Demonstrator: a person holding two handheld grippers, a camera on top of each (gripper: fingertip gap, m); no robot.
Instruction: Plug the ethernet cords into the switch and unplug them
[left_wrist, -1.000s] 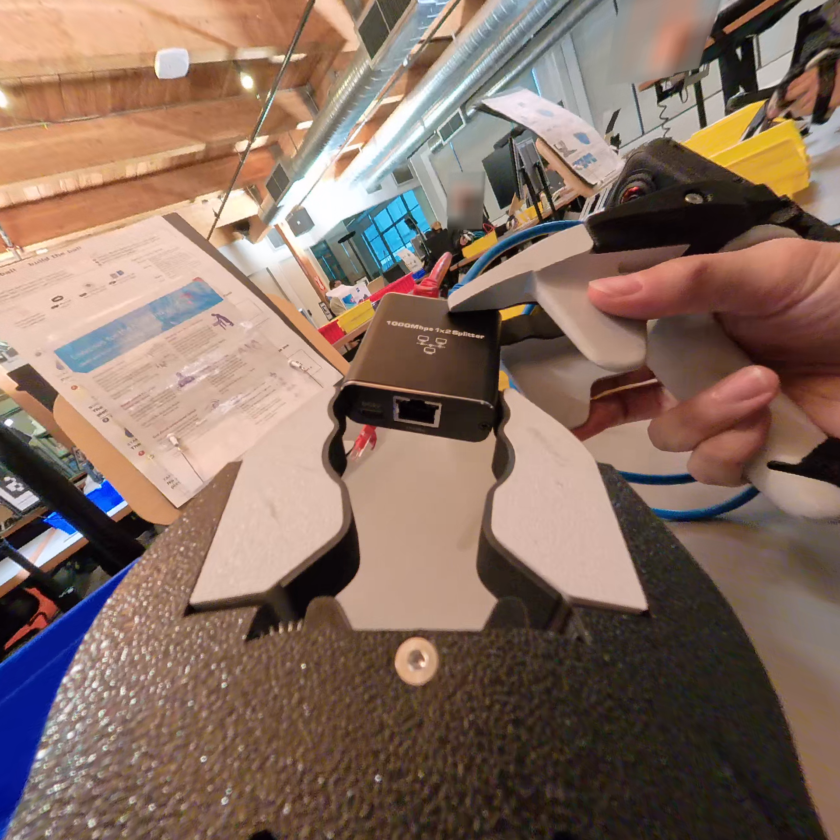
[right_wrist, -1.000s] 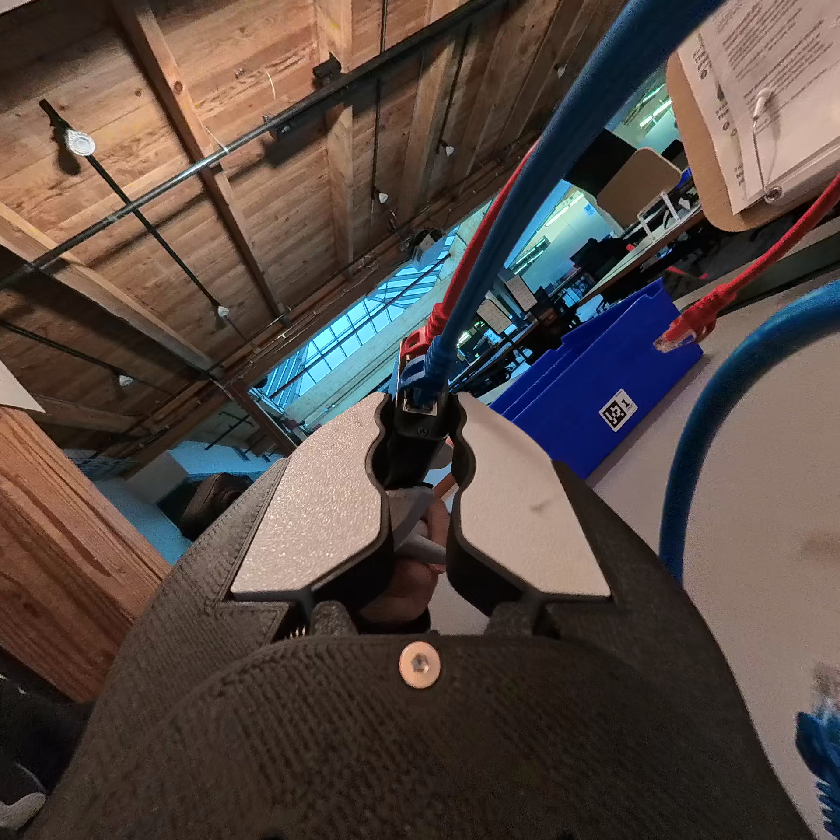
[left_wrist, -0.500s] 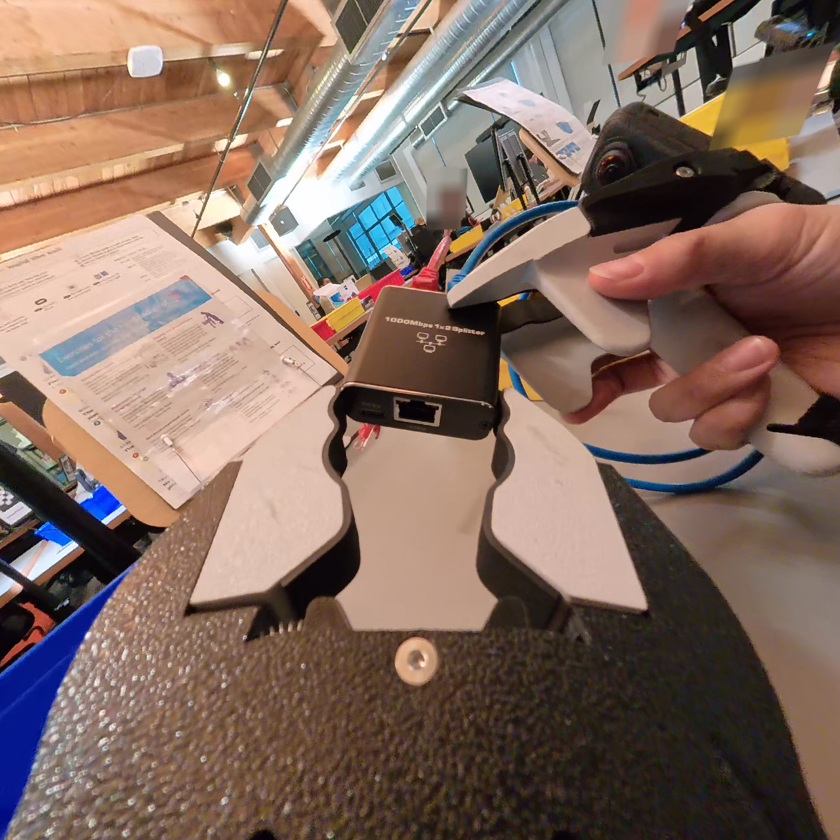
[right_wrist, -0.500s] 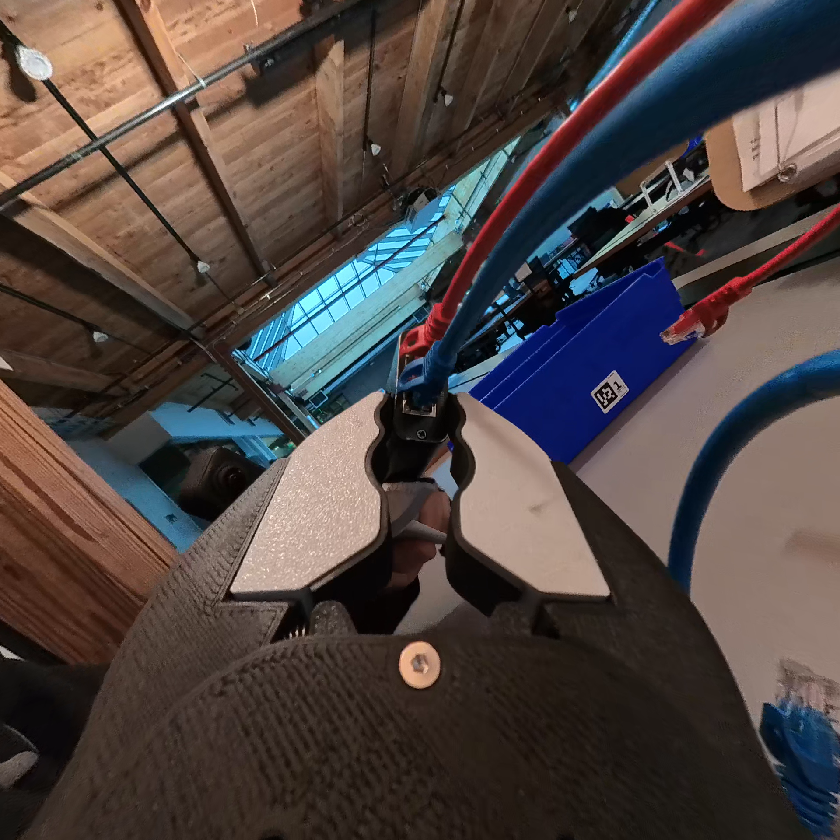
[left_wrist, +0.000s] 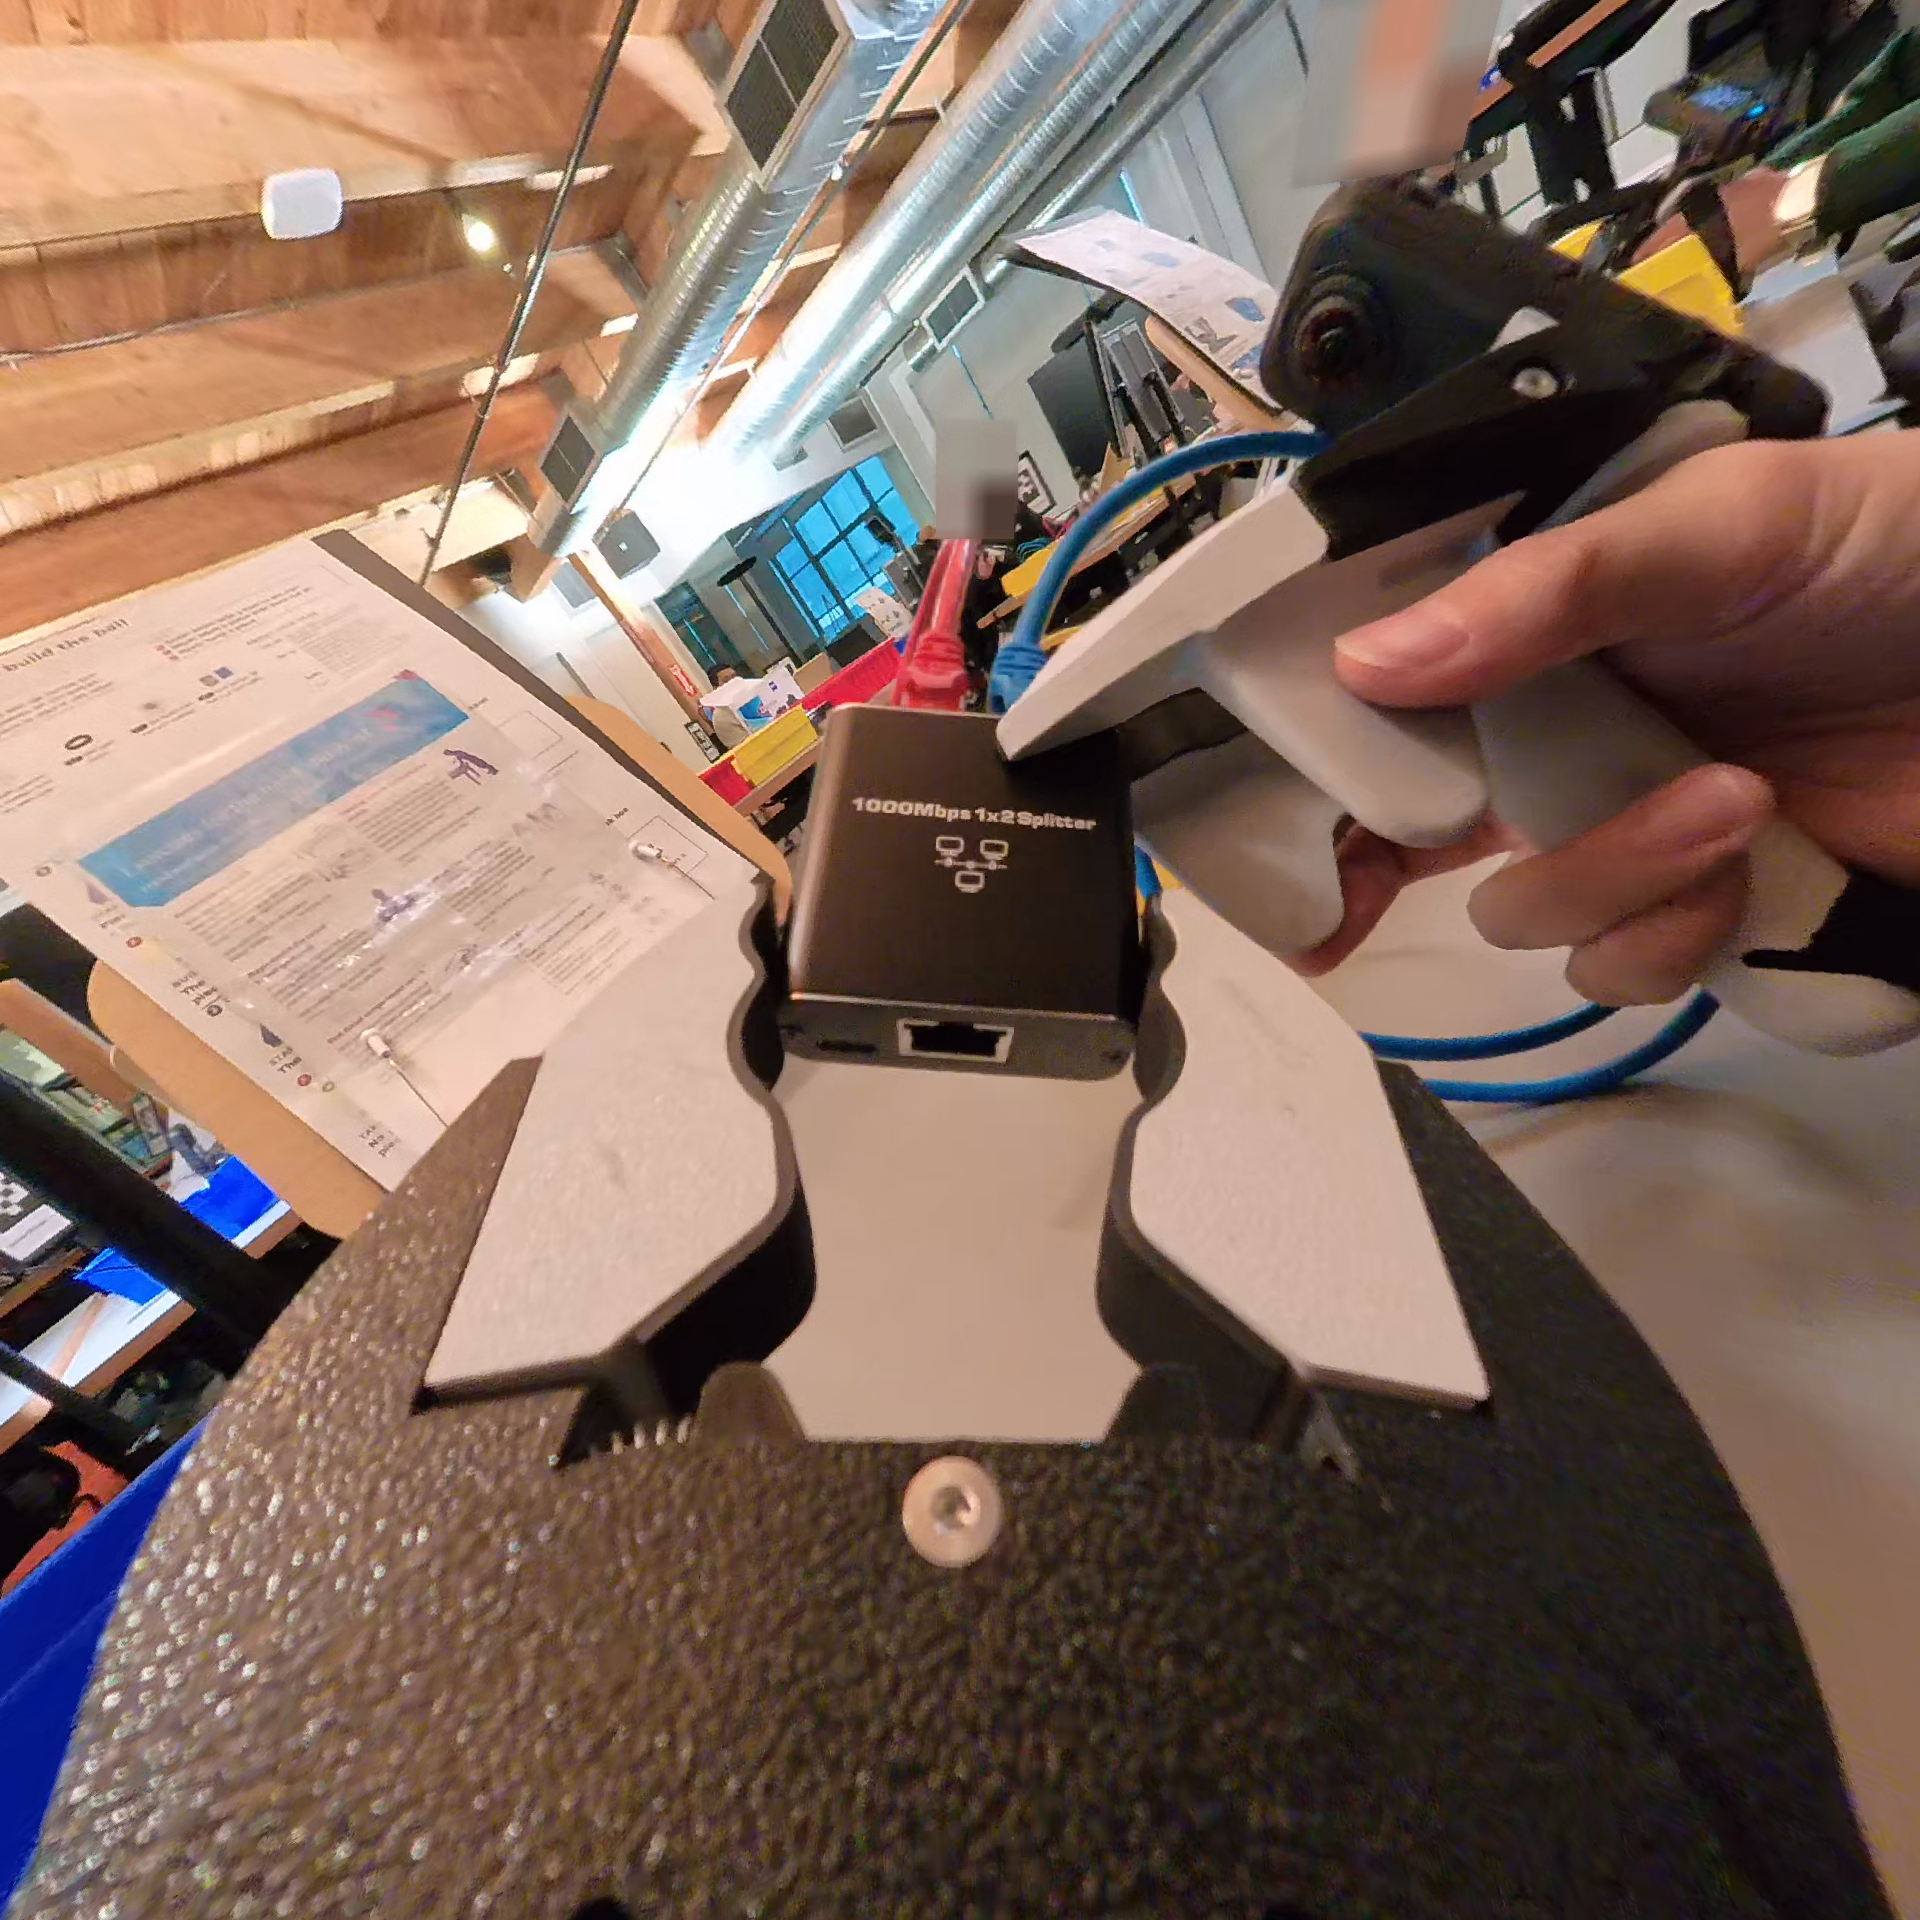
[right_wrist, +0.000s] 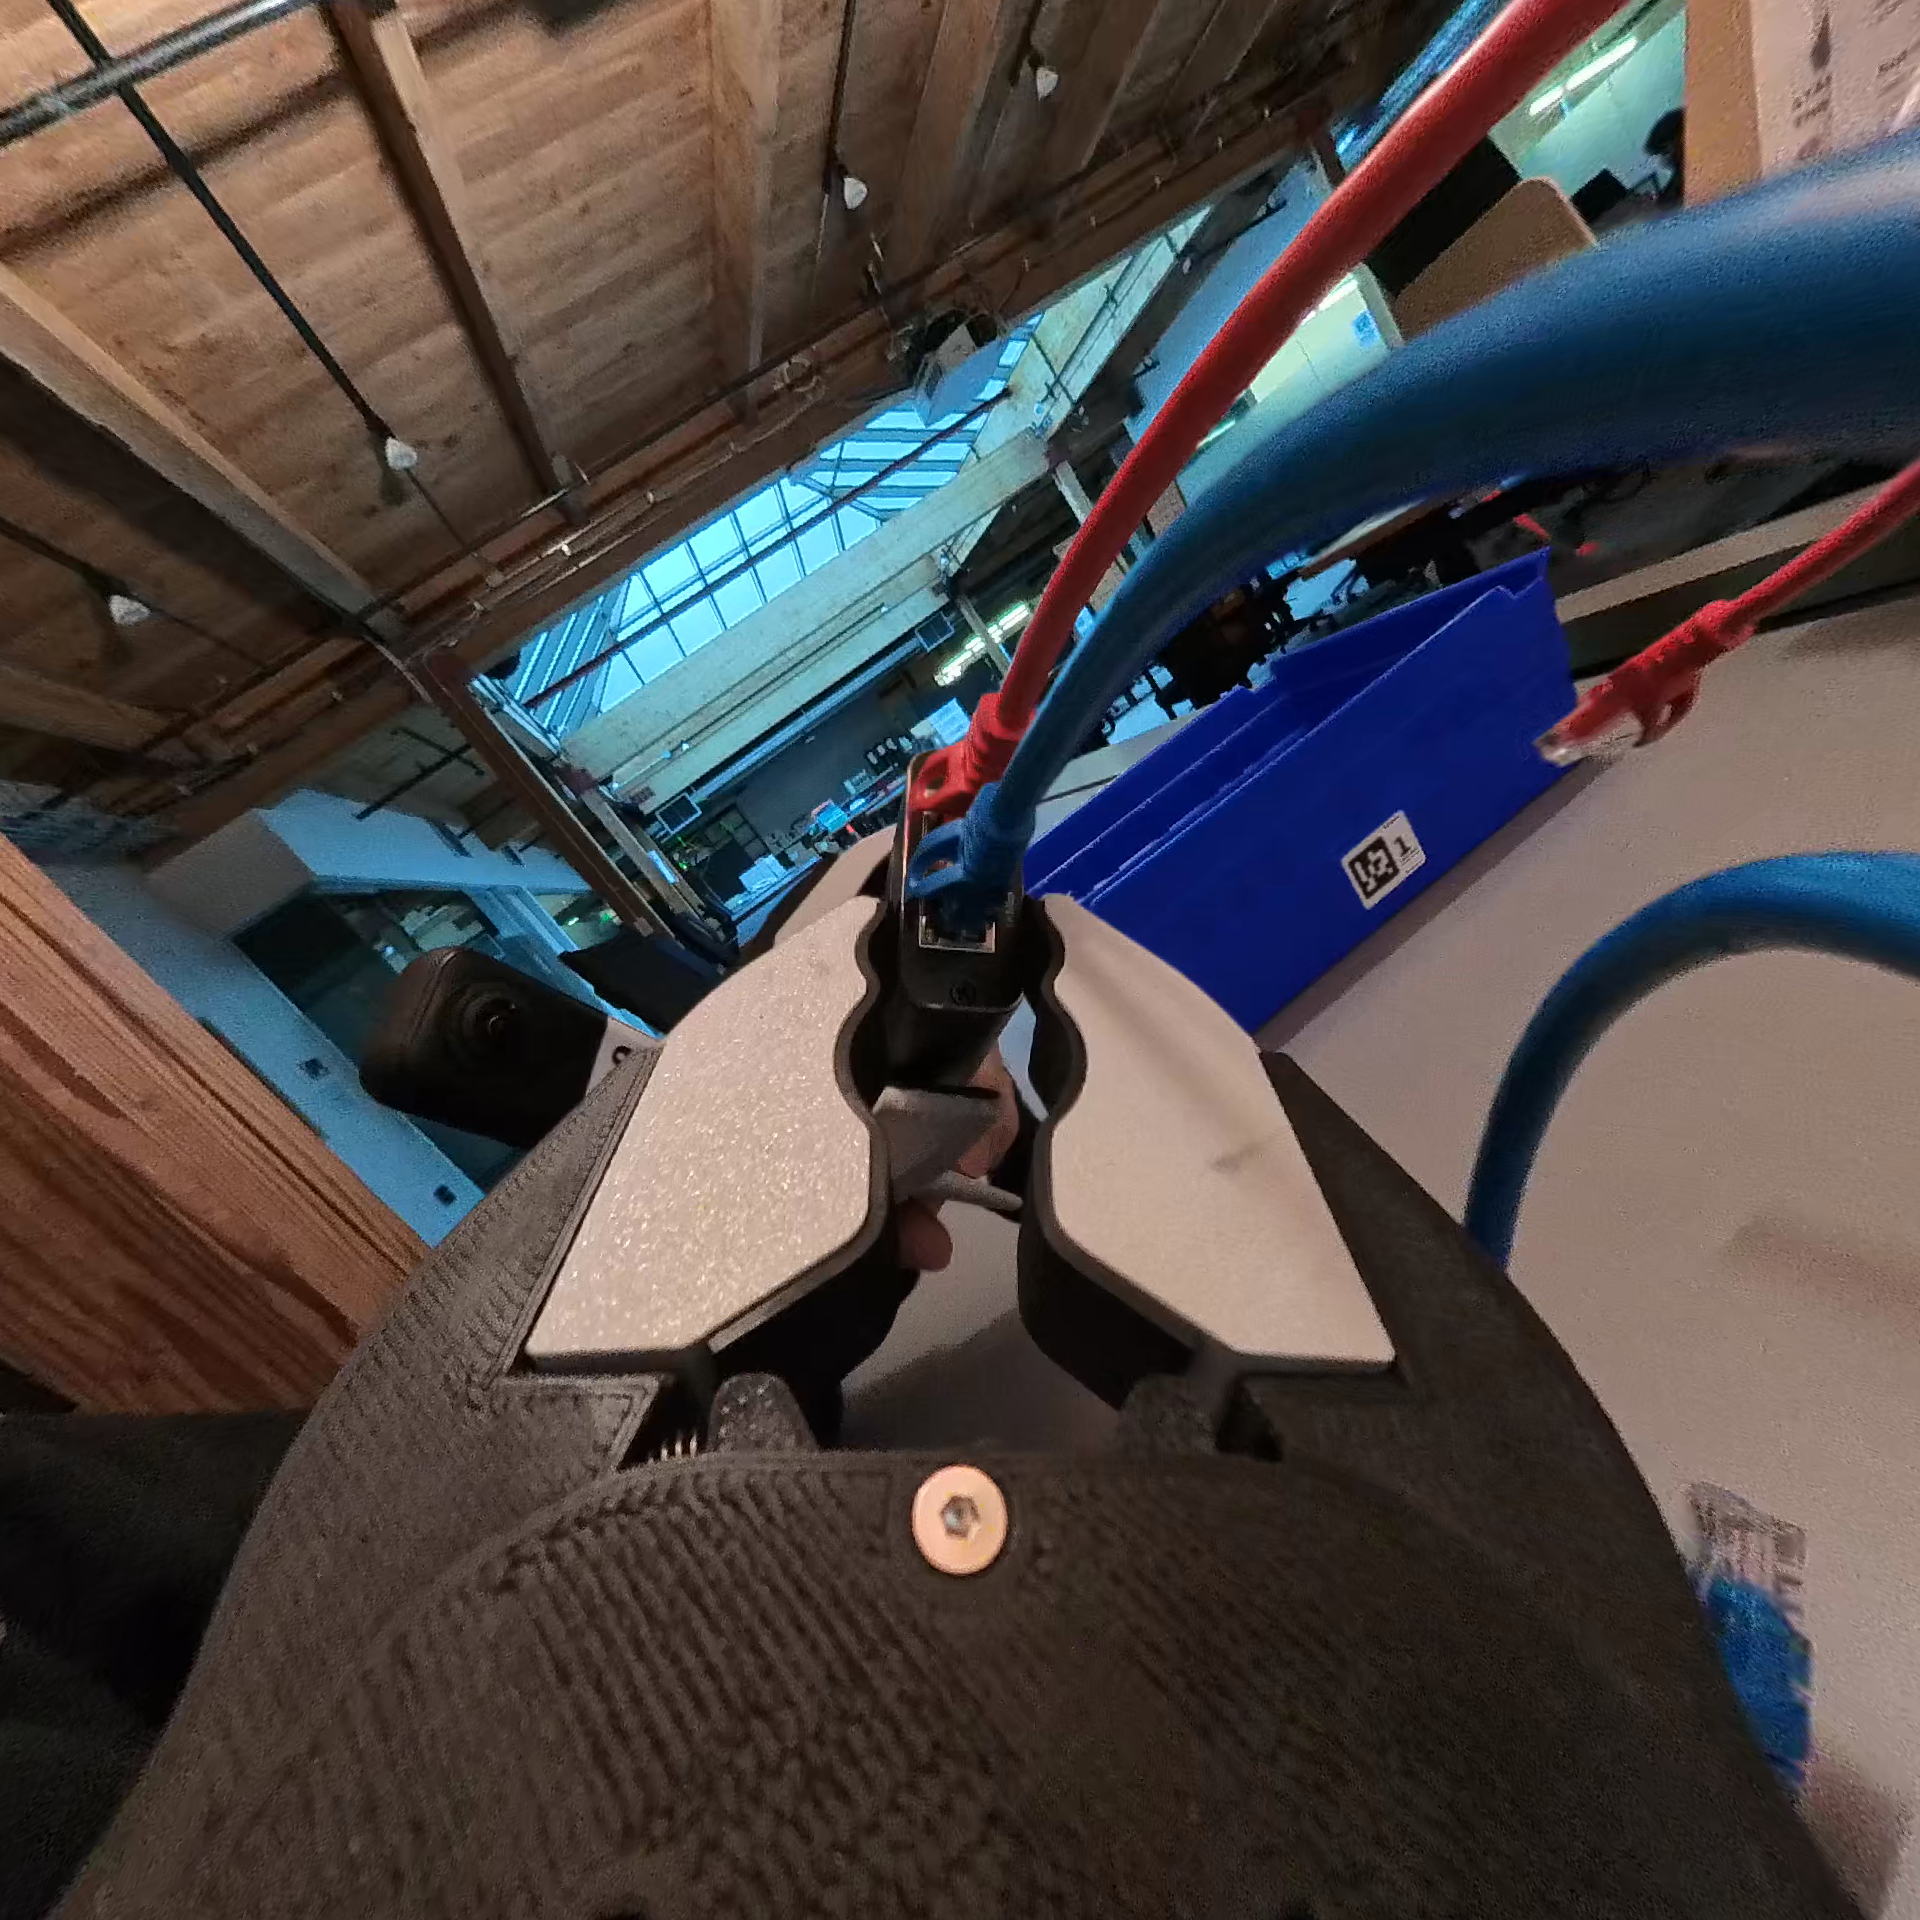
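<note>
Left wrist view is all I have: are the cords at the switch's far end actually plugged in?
Observer: Yes, the blue cord sits in a port on the switch, the red cord in the port beside it.
Operator: What is the right gripper squeezing?
Observer: The switch's body, not a plug.
Operator: Any spare plugs?
Observer: A loose red plug lies on the table beside the blue bin.
</note>
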